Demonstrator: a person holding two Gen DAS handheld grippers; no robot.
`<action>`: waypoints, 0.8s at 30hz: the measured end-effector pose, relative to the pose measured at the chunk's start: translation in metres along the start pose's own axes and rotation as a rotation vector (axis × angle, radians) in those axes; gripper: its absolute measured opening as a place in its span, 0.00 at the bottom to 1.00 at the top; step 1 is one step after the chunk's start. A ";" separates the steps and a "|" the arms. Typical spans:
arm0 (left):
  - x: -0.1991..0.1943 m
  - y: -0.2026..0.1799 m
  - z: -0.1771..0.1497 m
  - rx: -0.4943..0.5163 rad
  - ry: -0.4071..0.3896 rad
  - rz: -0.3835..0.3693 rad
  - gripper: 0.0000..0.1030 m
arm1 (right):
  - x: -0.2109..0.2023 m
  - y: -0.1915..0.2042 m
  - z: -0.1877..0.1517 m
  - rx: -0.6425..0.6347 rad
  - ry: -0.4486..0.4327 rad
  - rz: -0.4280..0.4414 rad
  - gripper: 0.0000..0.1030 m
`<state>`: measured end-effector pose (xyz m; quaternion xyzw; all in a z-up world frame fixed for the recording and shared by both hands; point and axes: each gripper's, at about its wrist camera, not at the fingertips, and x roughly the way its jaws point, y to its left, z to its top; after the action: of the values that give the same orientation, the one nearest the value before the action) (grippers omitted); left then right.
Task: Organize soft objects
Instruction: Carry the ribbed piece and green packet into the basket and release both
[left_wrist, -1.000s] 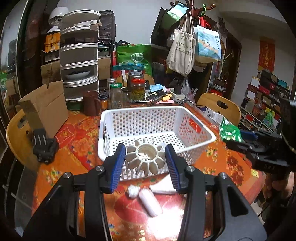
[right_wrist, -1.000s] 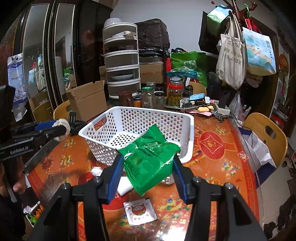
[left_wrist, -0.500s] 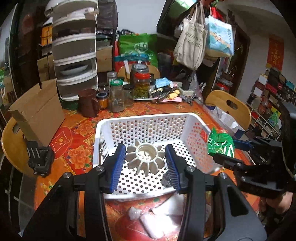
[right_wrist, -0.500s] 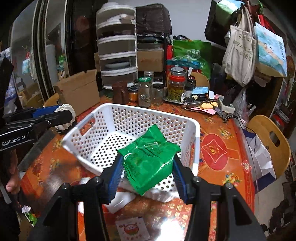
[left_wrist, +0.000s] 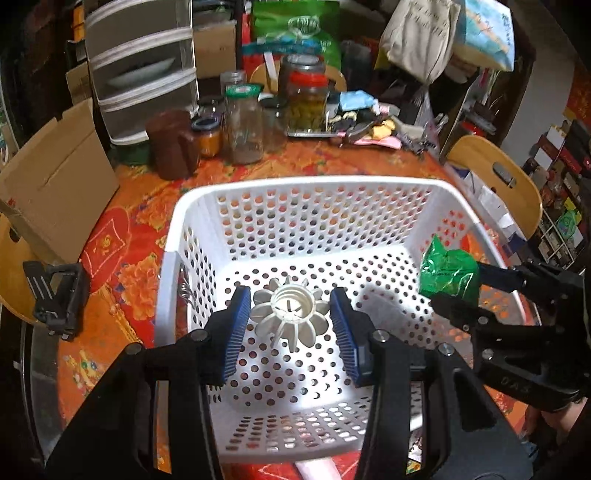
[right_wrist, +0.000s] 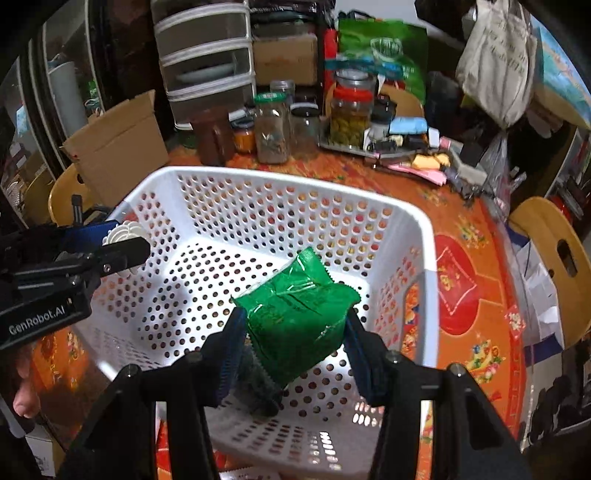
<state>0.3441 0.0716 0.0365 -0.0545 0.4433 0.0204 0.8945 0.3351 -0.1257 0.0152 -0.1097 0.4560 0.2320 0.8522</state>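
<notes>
A white perforated basket (left_wrist: 314, 182) (right_wrist: 424, 258) sits on the orange flowered tablecloth. My left gripper (left_wrist: 290, 325) is shut on a white ribbed round piece (left_wrist: 290, 314) and hangs over the basket's inside. In the right wrist view that same gripper (right_wrist: 125, 243) pokes in over the basket's left rim. My right gripper (right_wrist: 291, 332) is shut on a green foil packet (right_wrist: 295, 314), held above the basket floor. Seen from the left wrist, the packet (left_wrist: 447, 273) and the right gripper (left_wrist: 458, 291) hover at the basket's right wall.
Jars (left_wrist: 243, 125) and a brown jug (left_wrist: 171, 144) stand behind the basket. A cardboard box (left_wrist: 55, 177) and a black clip (left_wrist: 55, 295) lie to the left. Wooden chairs (left_wrist: 495, 181) flank the table. A white roll (left_wrist: 317, 470) lies at the near edge.
Both grippers moved forward and down from in front of the basket to over its inside, each keeping its object. The white items on the cloth slid out of view beneath them.
</notes>
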 end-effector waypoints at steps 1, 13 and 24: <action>0.005 0.000 0.000 0.004 0.011 0.006 0.41 | 0.003 -0.001 0.001 0.003 0.006 0.000 0.50; 0.037 -0.010 -0.002 0.029 0.094 0.025 0.41 | 0.028 0.003 0.000 -0.021 0.063 -0.014 0.50; 0.033 -0.015 -0.006 0.034 0.077 0.008 0.59 | 0.028 0.008 -0.002 -0.031 0.059 0.008 0.59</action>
<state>0.3605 0.0557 0.0076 -0.0383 0.4780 0.0142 0.8774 0.3428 -0.1113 -0.0094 -0.1281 0.4777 0.2390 0.8356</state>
